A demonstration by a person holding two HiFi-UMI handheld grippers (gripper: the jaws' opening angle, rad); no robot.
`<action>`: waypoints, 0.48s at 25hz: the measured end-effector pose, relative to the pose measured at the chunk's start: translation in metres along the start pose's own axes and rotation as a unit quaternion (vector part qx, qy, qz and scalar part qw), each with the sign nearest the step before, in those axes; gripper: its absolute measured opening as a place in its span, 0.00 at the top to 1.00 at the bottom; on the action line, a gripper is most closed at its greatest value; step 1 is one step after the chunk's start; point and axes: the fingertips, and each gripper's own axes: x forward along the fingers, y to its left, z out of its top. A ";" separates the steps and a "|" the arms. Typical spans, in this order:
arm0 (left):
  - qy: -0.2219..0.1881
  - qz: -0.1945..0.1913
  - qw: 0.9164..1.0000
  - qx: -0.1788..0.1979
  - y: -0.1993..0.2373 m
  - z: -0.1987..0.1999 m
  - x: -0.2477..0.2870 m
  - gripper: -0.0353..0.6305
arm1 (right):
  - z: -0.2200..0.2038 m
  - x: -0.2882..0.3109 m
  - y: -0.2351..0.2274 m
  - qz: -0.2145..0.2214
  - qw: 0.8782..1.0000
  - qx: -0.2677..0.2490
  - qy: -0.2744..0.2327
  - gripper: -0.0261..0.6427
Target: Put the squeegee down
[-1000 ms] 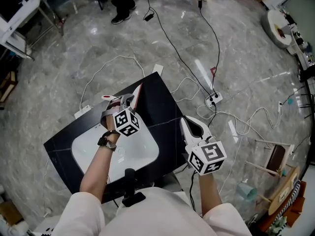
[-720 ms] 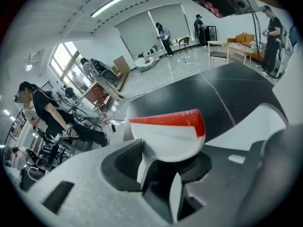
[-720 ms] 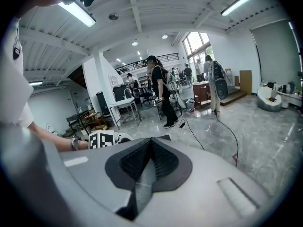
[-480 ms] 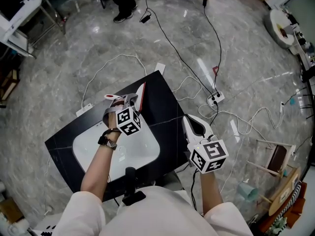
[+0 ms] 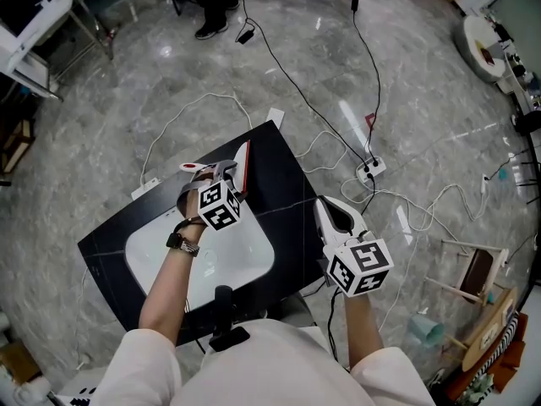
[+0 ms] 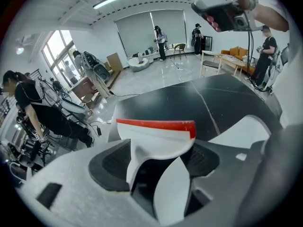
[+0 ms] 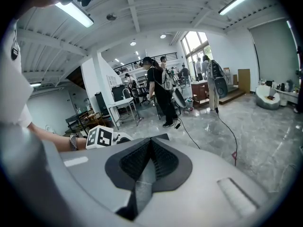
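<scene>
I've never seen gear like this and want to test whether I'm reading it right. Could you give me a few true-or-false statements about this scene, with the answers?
1. The squeegee is white with a red blade edge. True.
2. The squeegee sits between the right gripper's jaws. False: its handle stands between the jaws of the left gripper, which are opening. The right gripper is shut on nothing.
3. A white sink is set into a black countertop. True.
4. No cables lie on the floor. False: cables run across the floor to a power strip.
</scene>
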 end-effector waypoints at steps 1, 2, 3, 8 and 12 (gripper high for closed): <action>0.001 0.001 1.000 0.002 -0.001 0.000 -0.001 0.46 | 0.000 -0.001 0.001 0.000 1.000 0.000 0.000 0.95; 0.001 0.002 1.000 0.003 -0.001 0.000 -0.001 0.46 | 0.000 -0.001 0.001 0.000 1.000 0.000 -0.001 0.95; 0.002 0.001 1.000 0.003 -0.002 0.000 -0.002 0.46 | 0.000 -0.002 0.002 0.000 1.000 0.000 -0.001 0.95; 0.006 0.001 1.000 0.002 -0.006 -0.001 -0.010 0.45 | 0.002 -0.007 0.001 -0.002 1.000 0.000 -0.007 0.95; 0.004 0.013 1.000 -0.020 -0.003 -0.006 -0.021 0.45 | 0.006 -0.013 0.006 -0.001 1.000 -0.003 -0.015 0.95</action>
